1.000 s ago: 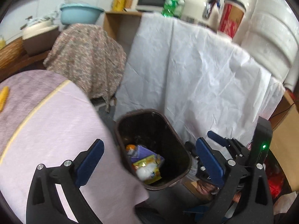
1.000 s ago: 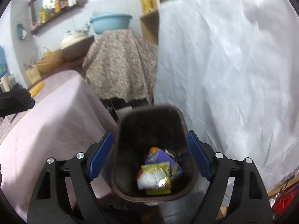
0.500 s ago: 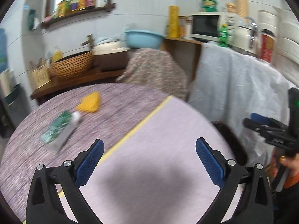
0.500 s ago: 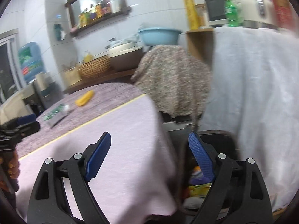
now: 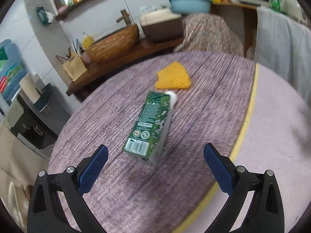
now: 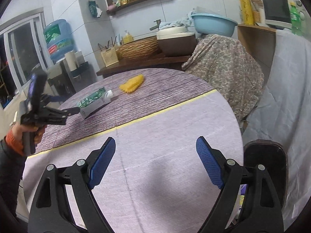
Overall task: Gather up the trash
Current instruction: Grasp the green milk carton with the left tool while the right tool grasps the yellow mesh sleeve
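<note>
A second ago both grippers looked down into the brown bin (image 6: 265, 155); now both face the round table (image 6: 175, 128). The left gripper (image 5: 155, 172) is wide open, close to the green carton (image 5: 150, 126) lying beside 1 yellow wrapper (image 5: 173, 77). The right gripper (image 6: 155, 161) is wide open and empty. Shelves and a blue basin (image 6: 213, 24) stand behind.
</note>
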The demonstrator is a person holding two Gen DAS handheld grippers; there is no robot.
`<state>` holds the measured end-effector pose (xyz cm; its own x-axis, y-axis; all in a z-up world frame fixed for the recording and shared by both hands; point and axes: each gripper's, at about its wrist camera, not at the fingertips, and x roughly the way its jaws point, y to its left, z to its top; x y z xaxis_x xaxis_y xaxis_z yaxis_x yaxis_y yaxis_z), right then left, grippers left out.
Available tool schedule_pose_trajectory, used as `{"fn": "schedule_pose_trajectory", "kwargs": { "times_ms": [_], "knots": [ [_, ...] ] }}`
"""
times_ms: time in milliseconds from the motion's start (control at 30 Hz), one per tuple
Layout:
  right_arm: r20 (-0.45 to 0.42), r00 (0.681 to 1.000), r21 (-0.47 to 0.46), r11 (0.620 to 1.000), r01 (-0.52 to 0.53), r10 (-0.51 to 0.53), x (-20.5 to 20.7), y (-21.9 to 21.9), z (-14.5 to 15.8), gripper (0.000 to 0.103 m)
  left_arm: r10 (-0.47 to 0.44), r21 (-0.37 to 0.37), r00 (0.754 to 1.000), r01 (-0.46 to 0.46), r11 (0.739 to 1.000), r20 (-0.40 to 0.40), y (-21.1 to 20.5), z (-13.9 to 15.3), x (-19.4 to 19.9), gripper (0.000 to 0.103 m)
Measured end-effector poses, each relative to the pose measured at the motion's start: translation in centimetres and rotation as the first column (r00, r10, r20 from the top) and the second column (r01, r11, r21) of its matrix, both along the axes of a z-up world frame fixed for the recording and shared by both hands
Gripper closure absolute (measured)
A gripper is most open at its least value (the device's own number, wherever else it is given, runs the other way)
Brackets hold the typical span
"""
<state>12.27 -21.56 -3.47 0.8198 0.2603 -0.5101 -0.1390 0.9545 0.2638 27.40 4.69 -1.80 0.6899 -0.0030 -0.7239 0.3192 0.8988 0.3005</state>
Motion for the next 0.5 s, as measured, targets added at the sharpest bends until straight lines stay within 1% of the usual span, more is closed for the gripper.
{"fn": "schedule_pose_trajectory", "kwargs": {
  "times_ms": [33, 167, 267, 333, 400, 467, 500],
  "knots": [
    [-0.003, 1.000, 0.000, 1.000, -0.006, 0.006, 0.2, 0.0, 0.0, 0.019, -0.005, 0.019, 1.000, 0.006, 1.000, -0.027, -0.1, -0.4, 1.0, 0.006],
    [-0.016, 0.999, -0.013, 0.999, -0.030, 0.030, 1.1, 1.1, -0.3, 0.019, -0.002, 0.073, 0.996, 0.008, 0.997, -0.088, -0.4, -1.8, 4.0, 0.007],
    [-0.032, 0.998, -0.037, 0.998, -0.051, 0.049, 1.8, 2.1, -0.5, 0.019, 0.003, 0.090, 0.989, 0.010, 0.996, -0.145, -0.9, -2.8, 5.6, 0.008],
    [-0.037, 0.998, -0.055, 0.997, -0.062, 0.060, 2.6, 2.8, -0.5, 0.019, 0.013, 0.110, 0.986, 0.005, 0.994, -0.166, -1.2, -3.5, 6.4, 0.015],
    [-0.034, 0.997, -0.055, 0.996, -0.073, 0.071, 3.4, 3.1, -0.1, 0.019, 0.040, 0.104, 0.983, -0.021, 0.994, -0.180, -1.3, -3.8, 6.7, 0.040],
    [-0.037, 0.995, -0.031, 0.995, -0.091, 0.090, 4.6, 3.3, 0.3, 0.019, 0.073, 0.048, 0.981, -0.065, 0.997, -0.181, -0.7, -3.7, 6.8, 0.045],
    [-0.040, 0.994, -0.019, 0.995, -0.099, 0.099, 5.3, 3.3, 0.5, 0.019, 0.077, 0.019, 0.979, -0.075, 0.997, -0.186, -0.5, -3.6, 6.7, 0.051]
  ]
}}
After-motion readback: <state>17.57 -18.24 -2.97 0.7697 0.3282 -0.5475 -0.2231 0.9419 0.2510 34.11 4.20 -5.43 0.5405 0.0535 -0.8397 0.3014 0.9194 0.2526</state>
